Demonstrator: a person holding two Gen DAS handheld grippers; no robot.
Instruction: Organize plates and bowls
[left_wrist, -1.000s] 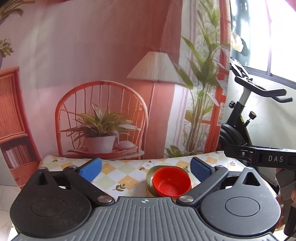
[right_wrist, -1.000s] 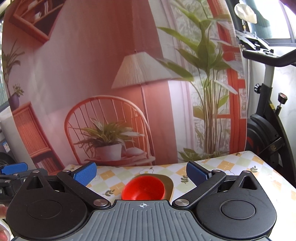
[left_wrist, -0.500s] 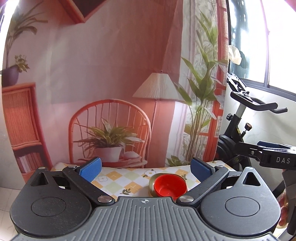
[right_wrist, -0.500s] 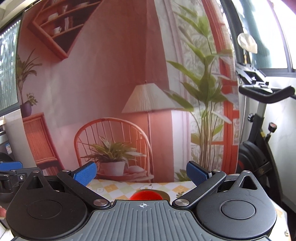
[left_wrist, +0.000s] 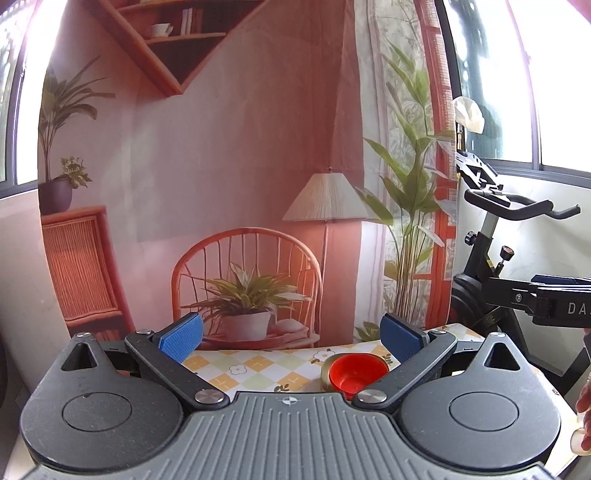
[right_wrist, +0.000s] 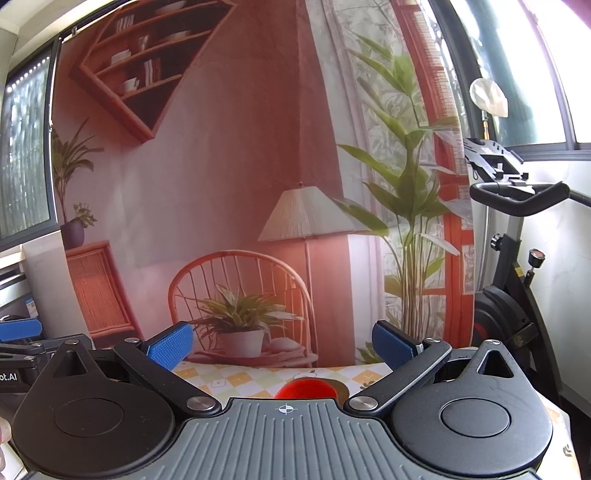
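We list one red bowl (left_wrist: 355, 372) nested inside a gold bowl (left_wrist: 326, 369), set on the checkered tablecloth (left_wrist: 258, 365) before the printed backdrop (left_wrist: 229, 155). Our left gripper (left_wrist: 291, 334) and right gripper (right_wrist: 282, 345) both stand spread wide, holding nothing.

Both hand-held grippers pulled back and tilted up, red bowl (left_wrist: 355, 372) farther, lower in view
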